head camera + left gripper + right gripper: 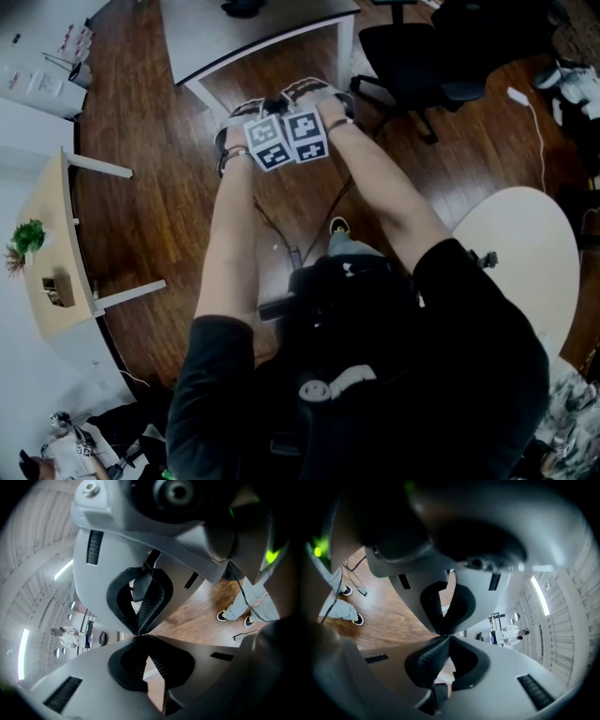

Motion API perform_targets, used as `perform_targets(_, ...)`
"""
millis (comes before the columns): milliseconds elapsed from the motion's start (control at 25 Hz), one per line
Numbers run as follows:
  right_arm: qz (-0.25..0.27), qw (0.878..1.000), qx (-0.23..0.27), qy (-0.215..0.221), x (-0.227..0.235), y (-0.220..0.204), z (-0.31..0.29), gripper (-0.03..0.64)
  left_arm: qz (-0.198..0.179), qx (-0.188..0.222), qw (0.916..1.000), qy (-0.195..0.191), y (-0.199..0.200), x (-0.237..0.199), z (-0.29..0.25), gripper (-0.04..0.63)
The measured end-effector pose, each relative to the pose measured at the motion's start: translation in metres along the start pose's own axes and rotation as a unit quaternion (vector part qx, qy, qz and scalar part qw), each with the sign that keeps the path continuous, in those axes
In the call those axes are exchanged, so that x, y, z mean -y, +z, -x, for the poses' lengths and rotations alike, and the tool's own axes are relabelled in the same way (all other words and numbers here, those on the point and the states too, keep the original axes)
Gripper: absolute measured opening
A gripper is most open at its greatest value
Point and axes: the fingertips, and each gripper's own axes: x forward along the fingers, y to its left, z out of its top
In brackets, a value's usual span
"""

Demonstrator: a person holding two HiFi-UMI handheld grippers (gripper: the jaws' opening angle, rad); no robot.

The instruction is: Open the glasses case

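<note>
No glasses case can be made out for certain. A small dark object (242,7) lies on the grey desk (253,42) at the top of the head view, too cut off to identify. My two grippers are held side by side at arm's length over the wooden floor, just short of that desk. The left gripper (240,114) and the right gripper (315,91) show their marker cubes nearly touching. In the left gripper view the left gripper's (138,634) jaws meet with nothing between them. The right gripper (445,634) is shut and empty too.
A black office chair (412,47) stands right of the desk. A round white table (525,253) is at the right. A light wooden table (52,253) with a small plant (28,234) is at the left. A person in white (511,632) stands far off.
</note>
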Motion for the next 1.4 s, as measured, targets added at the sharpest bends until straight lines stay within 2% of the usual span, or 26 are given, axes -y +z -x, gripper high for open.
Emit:
perform_targets(320,0.002,1.0,-0.007,0.0,-0.039,0.061,0.049,0.005,0.0,0.007,1.0,0.003,-0.019,0.054,0.066,0.0)
perform_targets(560,0.009,1.0,-0.017,-0.008,-0.061,0.092,0.087,0.005,-0.001,0.017,0.9998,0.013,-0.021,0.085,0.109,0.0)
perform_targets(880,0.011,0.999,-0.025,-0.016,-0.084,0.11,0.131,0.005,-0.004,0.026,0.9994,0.02,-0.008,0.117,0.149,0.0)
perform_targets(1120,0.016,0.999,-0.027,-0.021,-0.091,0.114,0.152,0.005,-0.002,0.031,0.9991,0.03,0.003,0.126,0.167,0.0)
perform_targets(1280,0.007,1.0,-0.009,-0.019,-0.097,0.119,0.17,0.005,-0.001,0.017,0.9997,0.016,0.01,0.135,0.182,0.0)
perform_targets(1400,-0.006,0.999,0.009,-0.036,-0.097,0.127,0.19,0.006,-0.014,-0.006,0.9998,0.014,0.013,0.14,0.202,0.0)
